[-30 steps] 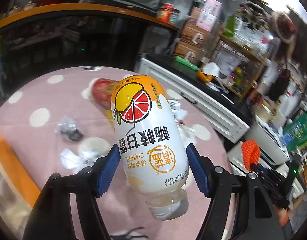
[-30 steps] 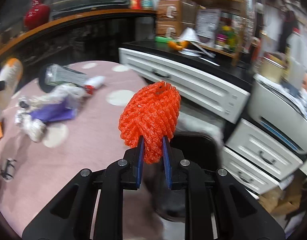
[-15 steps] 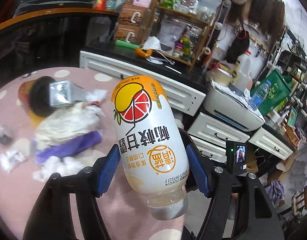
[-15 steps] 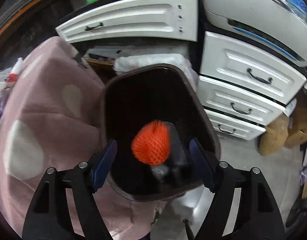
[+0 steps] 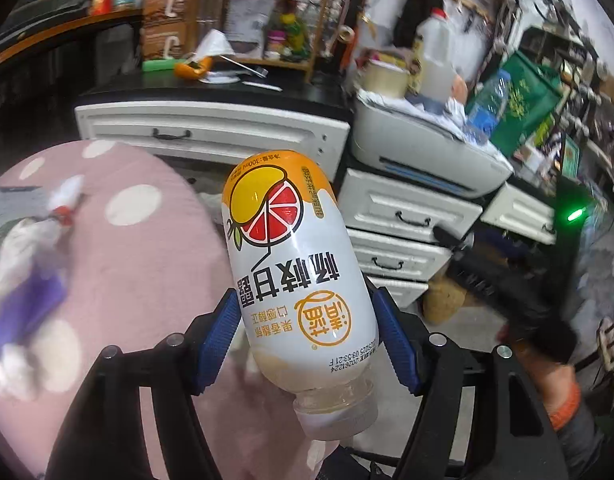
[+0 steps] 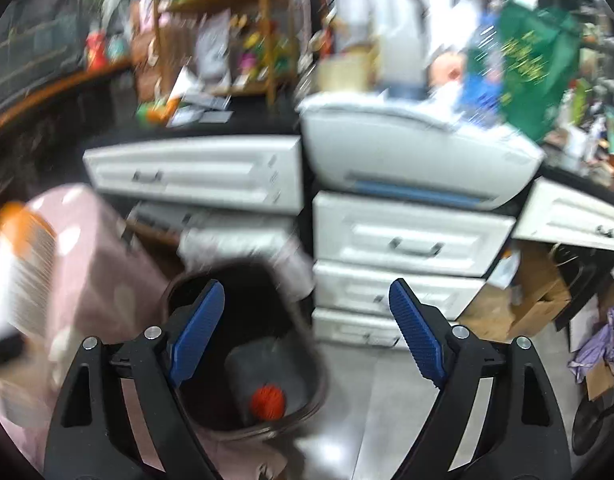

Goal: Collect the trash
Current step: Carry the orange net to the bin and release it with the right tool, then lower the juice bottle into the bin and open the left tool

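Observation:
My left gripper (image 5: 307, 340) is shut on a white and orange drink bottle (image 5: 295, 264), held cap-down above the edge of the pink dotted table (image 5: 139, 264). My right gripper (image 6: 307, 332) is open and empty, above the dark trash bin (image 6: 307, 380) beside the table. An orange foam net (image 6: 267, 401) lies inside the bin. The bottle shows blurred at the left of the right wrist view (image 6: 15, 264). More trash, white wrappers (image 5: 19, 240) and a purple wrapper (image 5: 23, 304), lies on the table at the left.
White drawer units (image 5: 395, 232) and a printer (image 5: 419, 148) stand just behind the bin. A cluttered shelf (image 5: 267, 12) is at the back. A cardboard box (image 6: 535, 300) sits on the floor at the right. The right wrist view is motion-blurred.
The right gripper let go of the orange net, which dropped into the bin, then lifted and tilted up. The left gripper swung right with the bottle, toward the table edge and drawers.

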Motion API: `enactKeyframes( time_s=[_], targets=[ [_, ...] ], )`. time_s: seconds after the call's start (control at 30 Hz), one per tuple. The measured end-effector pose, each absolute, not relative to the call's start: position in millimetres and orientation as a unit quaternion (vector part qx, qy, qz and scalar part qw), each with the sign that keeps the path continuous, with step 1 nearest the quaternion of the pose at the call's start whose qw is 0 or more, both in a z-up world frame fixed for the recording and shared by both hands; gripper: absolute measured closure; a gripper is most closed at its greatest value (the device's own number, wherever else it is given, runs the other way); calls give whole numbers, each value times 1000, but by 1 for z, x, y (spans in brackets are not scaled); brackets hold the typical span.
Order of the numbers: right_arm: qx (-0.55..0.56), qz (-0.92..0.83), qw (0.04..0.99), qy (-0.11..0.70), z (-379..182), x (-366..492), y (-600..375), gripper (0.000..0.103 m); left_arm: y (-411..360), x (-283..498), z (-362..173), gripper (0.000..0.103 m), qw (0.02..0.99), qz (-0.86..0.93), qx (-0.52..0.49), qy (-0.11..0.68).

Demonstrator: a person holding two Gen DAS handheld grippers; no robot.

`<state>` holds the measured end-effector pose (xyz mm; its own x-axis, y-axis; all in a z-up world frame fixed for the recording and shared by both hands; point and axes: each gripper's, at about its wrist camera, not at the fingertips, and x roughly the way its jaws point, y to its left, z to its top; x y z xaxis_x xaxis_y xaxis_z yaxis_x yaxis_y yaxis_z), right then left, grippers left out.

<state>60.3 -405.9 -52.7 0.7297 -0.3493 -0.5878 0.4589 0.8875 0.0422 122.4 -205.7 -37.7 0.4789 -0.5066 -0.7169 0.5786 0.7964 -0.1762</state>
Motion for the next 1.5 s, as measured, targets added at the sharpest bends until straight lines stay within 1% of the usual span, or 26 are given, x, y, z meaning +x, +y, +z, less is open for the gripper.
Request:
enactKeyframes(
  time_s=[0.07,0.2,0.37,0.6,0.67,0.83,0.9,0.93,1.0,1.07,1.27,1.43,1.5],
  targets=[
    [97,-237,928,270,-40,49,-415,16,-226,127,-51,36,846,-321,55,421],
    [118,-247,930,246,-26,35,-430,16,-265,138,-80,36,827,-314,83,459],
    [127,-241,930,246,-25,34,-432,16,-305,158,-130,36,791,-287,110,530],
    [131,-231,933,244,-31,33,-430,16,-334,179,-176,36,780,-235,154,559],
    [135,-229,932,246,-33,32,-430,16,-338,186,-185,36,774,-226,152,571],
    [141,-223,932,247,-35,31,-430,16,-346,195,-203,36,771,-217,172,574],
    [140,-223,933,245,-34,31,-429,16,-347,198,-206,35,768,-219,168,578],
    [139,-223,934,243,-33,30,-428,16,-348,200,-208,33,766,-220,167,581],
    [139,-223,934,241,-33,30,-428,16,-349,199,-207,23,763,-226,166,582],
    [140,-224,934,240,-32,29,-428,16,-351,196,-204,21,768,-231,168,573],
    [138,-226,935,234,-30,27,-426,16,-354,188,-193,19,780,-248,167,551],
    [142,-231,938,217,-25,20,-425,14,-353,177,-163,18,797,-265,177,514],
    [143,-232,939,210,-22,17,-424,14,-348,171,-148,14,803,-276,172,500]
  ],
)
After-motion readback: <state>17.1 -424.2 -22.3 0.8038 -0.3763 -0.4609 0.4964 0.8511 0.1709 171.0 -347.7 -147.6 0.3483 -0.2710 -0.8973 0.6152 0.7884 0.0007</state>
